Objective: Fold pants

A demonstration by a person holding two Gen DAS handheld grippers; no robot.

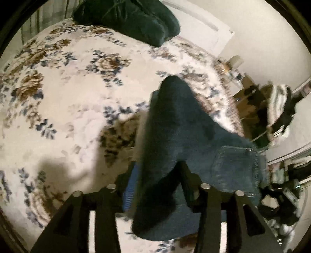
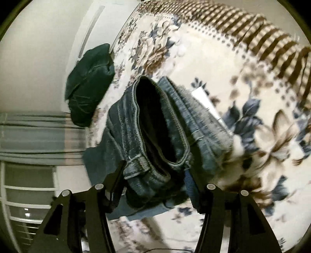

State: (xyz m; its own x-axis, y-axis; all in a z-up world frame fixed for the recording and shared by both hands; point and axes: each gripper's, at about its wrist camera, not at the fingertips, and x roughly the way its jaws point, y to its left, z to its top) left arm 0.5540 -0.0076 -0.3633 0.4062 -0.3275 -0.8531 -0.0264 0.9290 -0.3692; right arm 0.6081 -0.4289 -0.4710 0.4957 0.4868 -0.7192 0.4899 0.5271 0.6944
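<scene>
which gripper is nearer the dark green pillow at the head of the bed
Hard to call. Both grippers hold the jeans above the bedspread, well short of the pillow. It lies far ahead of the left gripper and up-left of the right gripper.

Broad stretch of floral bedspread (image 1: 64, 93) lay bare left of hanging jeans (image 1: 175, 124). Dark green folded garment (image 1: 128, 17) blocked far edge by wall. Cluttered shelves (image 1: 250, 97) crowded right side. Jeans filled space between both sets of fingers.
</scene>
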